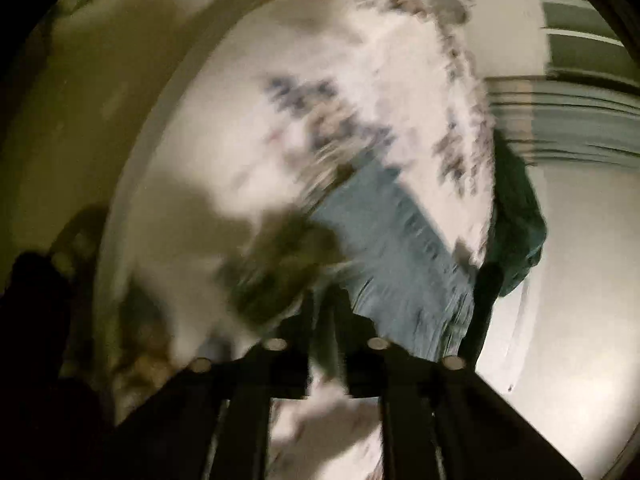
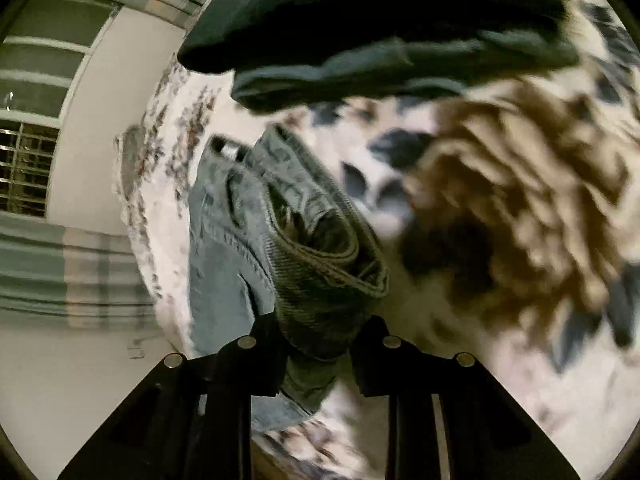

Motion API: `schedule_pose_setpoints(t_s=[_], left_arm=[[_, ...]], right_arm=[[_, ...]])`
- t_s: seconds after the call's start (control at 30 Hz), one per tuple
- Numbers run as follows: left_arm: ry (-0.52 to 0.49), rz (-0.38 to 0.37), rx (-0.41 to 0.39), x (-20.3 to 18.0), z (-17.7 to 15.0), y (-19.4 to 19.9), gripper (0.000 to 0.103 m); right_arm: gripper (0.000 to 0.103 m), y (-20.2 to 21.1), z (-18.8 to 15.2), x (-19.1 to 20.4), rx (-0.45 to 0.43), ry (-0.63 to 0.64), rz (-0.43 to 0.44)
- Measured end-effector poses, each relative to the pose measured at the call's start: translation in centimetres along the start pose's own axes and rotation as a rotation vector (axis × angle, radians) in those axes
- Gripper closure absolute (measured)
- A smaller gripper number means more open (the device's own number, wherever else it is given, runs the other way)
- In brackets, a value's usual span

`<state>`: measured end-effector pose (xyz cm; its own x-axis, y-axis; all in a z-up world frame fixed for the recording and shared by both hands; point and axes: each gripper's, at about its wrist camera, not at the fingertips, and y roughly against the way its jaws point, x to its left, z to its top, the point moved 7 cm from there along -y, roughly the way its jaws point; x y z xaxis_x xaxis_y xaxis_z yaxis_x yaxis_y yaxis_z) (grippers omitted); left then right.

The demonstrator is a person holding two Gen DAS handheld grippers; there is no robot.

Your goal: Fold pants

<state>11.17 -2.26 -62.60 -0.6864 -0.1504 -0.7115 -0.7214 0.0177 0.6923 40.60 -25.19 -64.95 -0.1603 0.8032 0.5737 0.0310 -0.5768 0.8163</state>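
Light blue jeans [image 2: 240,232] lie on a floral bedspread [image 2: 400,152]. My right gripper [image 2: 320,344] is shut on a bunched, rolled fold of the jeans, which fills the gap between the fingers [image 2: 260,356]. In the blurred left wrist view the jeans [image 1: 384,240] stretch ahead over the bedspread [image 1: 280,120]. My left gripper [image 1: 328,344] has its jaws close together with a thin strip of pale cloth between them; the blur hides what the cloth is.
A dark green garment [image 2: 360,20] lies on the bed beyond the jeans; it also shows in the left wrist view [image 1: 516,232]. A brown patterned patch [image 2: 520,200] is at right. A plaid curtain [image 2: 60,264] and white wall [image 1: 580,280] stand beside the bed.
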Motion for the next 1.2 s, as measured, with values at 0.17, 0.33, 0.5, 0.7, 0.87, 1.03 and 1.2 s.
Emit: schedule_pose_setpoints(t_s=[0.17,0.33,0.5,0.7,0.87,1.03,1.2], left_arm=[[0.111,-0.08,0.078,1.4,-4.5,-1.3,0.015],[0.131,-0.183,0.058,-2.0,-4.8,-4.4,0.015],[0.141,-0.139,-0.021,-2.8,-2.3,-7.3,0.015],[0.257,-0.074,-0.063,-2.5,-1.6,-8.4,0.016],[0.18,-0.046,-0.099,-3.0,-1.5,-6.8,0.086],[0.041,0.012,-0.038,-0.3,-1.5,-3.9,0.088],[0.019,-0.049,0.093,0.1,-4.7,-1.7,0.013]], right_arm=[[0.04,-1.0,-0.8,-3.5,0.075,-0.086,-0.007],[0.025,-2.2,-0.3,-3.9,0.124,-0.088,0.045],[0.023,-4.2,0.0,-3.4,0.142,-0.057,0.034],[0.049,-4.7,0.5,-2.6,0.116,-0.084,0.066],[0.072,-3.3,1.1,-2.8,0.095,-0.129,0.119],[0.075,-0.8,0.3,-1.5,0.068,-0.106,0.135],[0.058,-0.5,-1.1,-2.7,0.131,-0.075,0.055]])
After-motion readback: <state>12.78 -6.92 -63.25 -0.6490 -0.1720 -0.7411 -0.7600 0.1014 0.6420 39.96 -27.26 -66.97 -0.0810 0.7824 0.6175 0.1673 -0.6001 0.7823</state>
